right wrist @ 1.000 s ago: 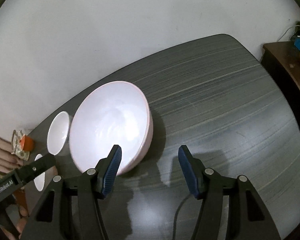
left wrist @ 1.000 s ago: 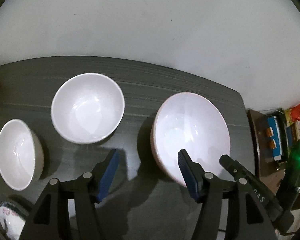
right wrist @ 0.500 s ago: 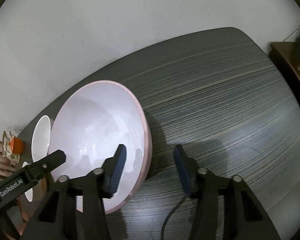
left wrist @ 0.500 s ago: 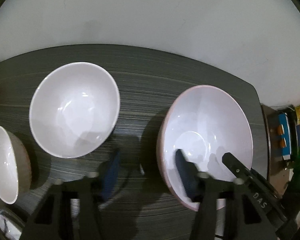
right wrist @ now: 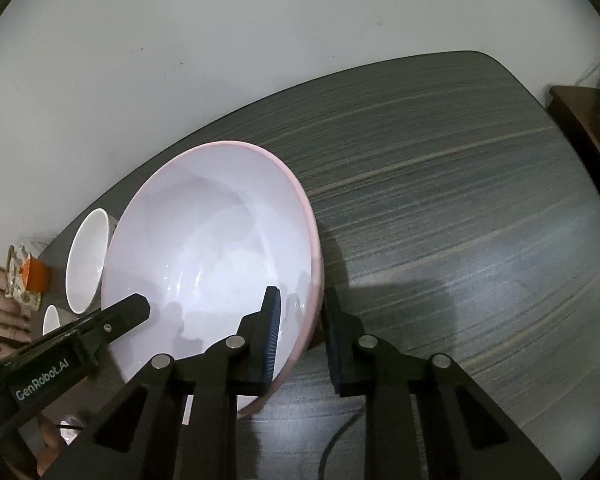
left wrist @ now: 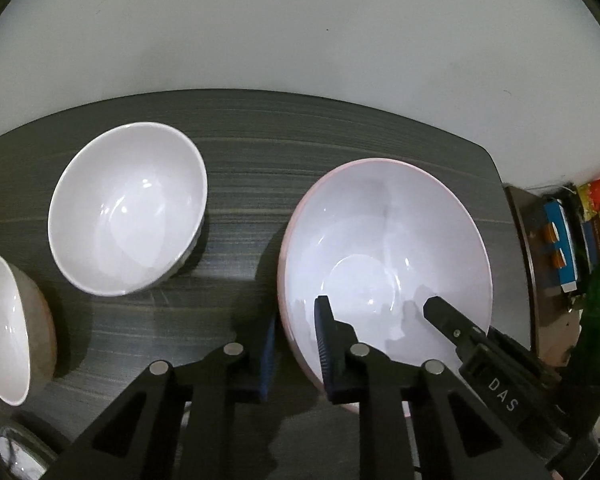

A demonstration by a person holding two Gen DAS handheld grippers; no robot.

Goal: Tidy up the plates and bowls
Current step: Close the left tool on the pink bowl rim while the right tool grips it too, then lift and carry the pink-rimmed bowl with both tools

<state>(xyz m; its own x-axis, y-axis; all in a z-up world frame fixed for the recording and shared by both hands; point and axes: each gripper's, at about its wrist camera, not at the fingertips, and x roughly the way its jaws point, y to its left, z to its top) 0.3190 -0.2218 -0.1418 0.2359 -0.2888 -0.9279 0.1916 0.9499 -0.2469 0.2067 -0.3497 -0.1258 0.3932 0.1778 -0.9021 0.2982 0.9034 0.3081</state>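
A large white bowl with a pink rim (left wrist: pixel 380 240) (right wrist: pixel 212 240) stands on the dark striped table (right wrist: pixel 460 200). My left gripper (left wrist: pixel 296 312) straddles its left rim, one pad outside and one inside. My right gripper (right wrist: pixel 300 294) straddles the opposite rim the same way. Both sets of jaws are closing with the bowl wall between them. A thin strip of white still shows between each inner pad and the rim. A medium white bowl (left wrist: pixel 128 208) and a smaller bowl (left wrist: pixel 4 328) sit to the left.
A white wall runs behind the table. A low brown cabinet with coloured packets (left wrist: pixel 560 240) stands off the table's right end. An orange object (right wrist: pixel 36 274) lies past the far left end. A small patterned dish (left wrist: pixel 16 452) is at the near left corner.
Both grippers came down and forward onto the large bowl, and their jaws narrowed from wide apart to close around its rim. The bowls have not moved.
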